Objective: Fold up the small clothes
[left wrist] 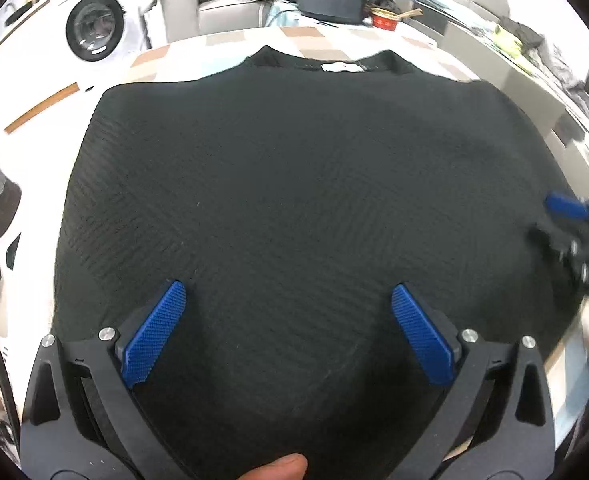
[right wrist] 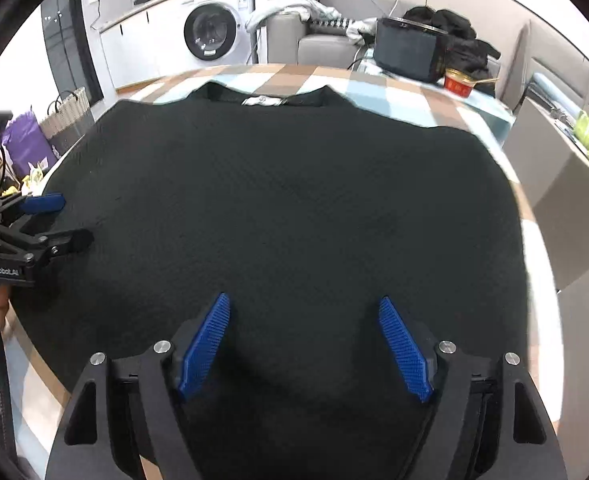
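Sweater (left wrist: 294, 200) flat on bench (right wrist: 394, 92), collar far, hem nearest both grippers.
L gripper (left wrist: 288, 296) & R gripper (right wrist: 304, 308) fingers wide, empty, side by side above hem.

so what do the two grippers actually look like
Both the left gripper and the right gripper are matte black angular frames with silver bolts and blue textured finger pads. The left one's body carries white GenRobot.AI lettering.

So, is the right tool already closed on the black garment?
No, the right tool stands open above the black garment, and its blue pads are wide apart with nothing pinched.
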Demonstrator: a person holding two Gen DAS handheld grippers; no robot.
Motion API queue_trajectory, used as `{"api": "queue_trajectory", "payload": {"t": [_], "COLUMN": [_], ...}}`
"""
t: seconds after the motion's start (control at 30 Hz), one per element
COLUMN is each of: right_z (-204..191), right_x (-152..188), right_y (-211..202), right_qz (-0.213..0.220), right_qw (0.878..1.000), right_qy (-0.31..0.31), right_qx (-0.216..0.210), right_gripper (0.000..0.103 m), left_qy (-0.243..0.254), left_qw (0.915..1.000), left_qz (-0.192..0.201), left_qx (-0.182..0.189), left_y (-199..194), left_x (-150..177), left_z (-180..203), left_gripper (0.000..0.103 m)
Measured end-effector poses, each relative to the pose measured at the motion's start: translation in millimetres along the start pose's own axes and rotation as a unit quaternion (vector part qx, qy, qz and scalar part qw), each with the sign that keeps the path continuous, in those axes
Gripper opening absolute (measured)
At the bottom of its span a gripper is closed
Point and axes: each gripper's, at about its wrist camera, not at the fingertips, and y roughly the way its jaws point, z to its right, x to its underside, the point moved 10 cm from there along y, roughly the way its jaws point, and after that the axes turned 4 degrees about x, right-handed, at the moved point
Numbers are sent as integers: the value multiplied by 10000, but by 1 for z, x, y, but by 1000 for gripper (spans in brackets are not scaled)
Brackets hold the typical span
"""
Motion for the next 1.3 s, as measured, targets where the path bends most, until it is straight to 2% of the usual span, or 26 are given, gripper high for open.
{"api": "queue_trajectory", "payload": {"t": [0.07, 0.13, 0.2, 0.3, 0.43, 0.53, 0.63, 0.73, 0.83, 0.9, 0.97, 1.03, 1.07, 1.13, 1.23, 1.3], "right_z": [35, 56, 73, 76, 60, 45, 36, 23, 8, 3, 6, 16, 26, 45, 73, 78], "right_x": [12, 18, 22, 17, -15, -37, -52, -71, -85, -87, -82, -82, -79, -76, -72, -71], "right_y": [1, -4, -7, -16, -20, -8, 12, 27, 43, 57, 72, 75, 75, 72, 72, 72], "right_qz": [-110, -79, -190, -146, 118, 95, -90, -79, -37, -107, -282, -196, -225, -161, -236, -308], "right_qw": [9988, 9980, 9954, 9950, 9953, 9931, 9893, 9912, 9941, 9956, 9960, 9962, 9952, 9931, 9885, 9891], "right_qy": [243, 497, 472, 745, 827, 1139, 1444, 1314, 1078, 923, 818, 611, 651, 1010, 1017, 1134], "right_qx": [413, 378, 807, 645, 482, 259, 183, 151, 79, 87, 200, 591, 691, 575, 1092, 885], "right_gripper": [78, 79, 79, 79, 79, 80, 80, 80, 80, 80, 80, 80, 82, 82, 83, 83], "left_qy": [-21, -5, 20, -125, -178, -262, -320, -279, -176, -253, -280, -322, -338, -399, -491, -490], "left_qw": [10000, 10000, 10000, 9999, 9997, 9996, 9994, 9996, 9998, 9996, 9996, 9994, 9994, 9989, 9984, 9985], "left_qz": [-9, 2, -44, -18, 123, 112, 46, 27, -76, -132, -45, -32, -25, -38, -19, -16], "left_qx": [25, 1, -51, -67, -82, 91, 115, 103, -89, -72, -71, -74, -100, -226, -282, -252], "left_y": [-4, -8, -12, -15, -12, 0, 17, 32, 50, 60, 61, 61, 60, 57, 53, 52], "left_x": [7, 12, 13, 2, -25, -47, -63, -79, -90, -93, -96, -96, -95, -90, -85, -86], "left_z": [-9, -16, -20, -20, -20, -17, -16, -13, -13, -15, -19, -23, -26, -37, -49, -49], "left_gripper": [103, 102, 102, 102, 102, 102, 102, 102, 102, 103, 103, 103, 103, 103, 103, 103]}}
